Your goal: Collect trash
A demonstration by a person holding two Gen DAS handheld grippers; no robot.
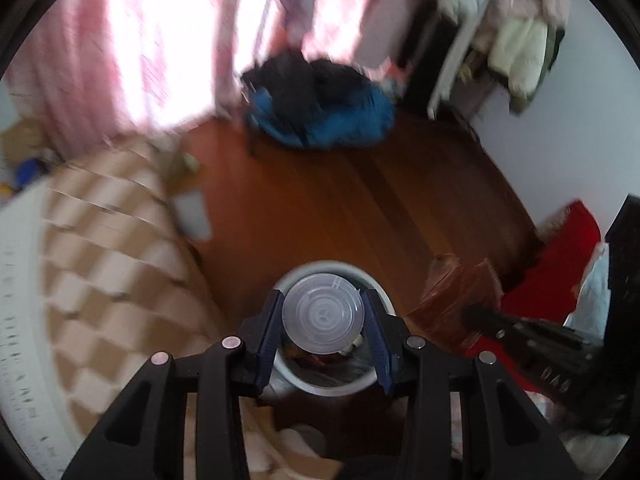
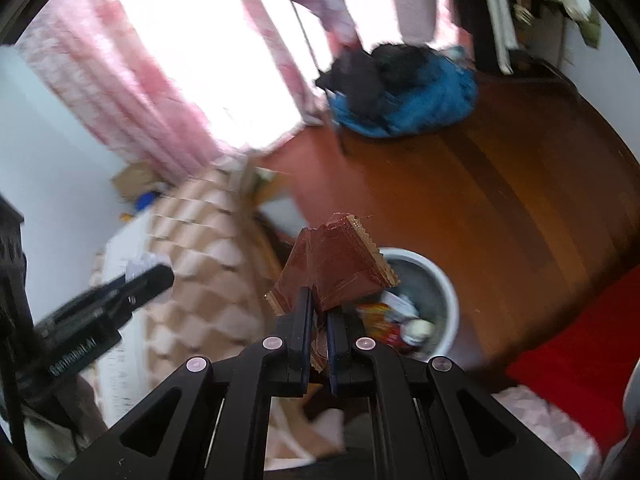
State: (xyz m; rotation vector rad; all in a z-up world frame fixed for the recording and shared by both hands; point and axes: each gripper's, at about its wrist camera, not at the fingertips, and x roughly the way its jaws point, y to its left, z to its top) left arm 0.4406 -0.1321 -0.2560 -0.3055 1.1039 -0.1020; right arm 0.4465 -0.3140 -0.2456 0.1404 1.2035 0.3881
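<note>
Left wrist view: left gripper [image 1: 323, 316] clamps a clear plastic lid [image 1: 323, 312] directly above the white bin [image 1: 382, 292].

Right wrist view: right gripper [image 2: 319, 312] pinches a brown wrapper [image 2: 336, 266], held above the bin's [image 2: 444, 280] left rim. Trash lies inside the bin, which stands on the wooden floor [image 2: 500, 200].

White lettering on the left gripper [image 2: 150, 280] body, blurred, not legible, no other text

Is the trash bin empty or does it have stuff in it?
It has stuff in it. The white bin holds colorful wrappers and other scraps, seen from the right wrist.
</note>
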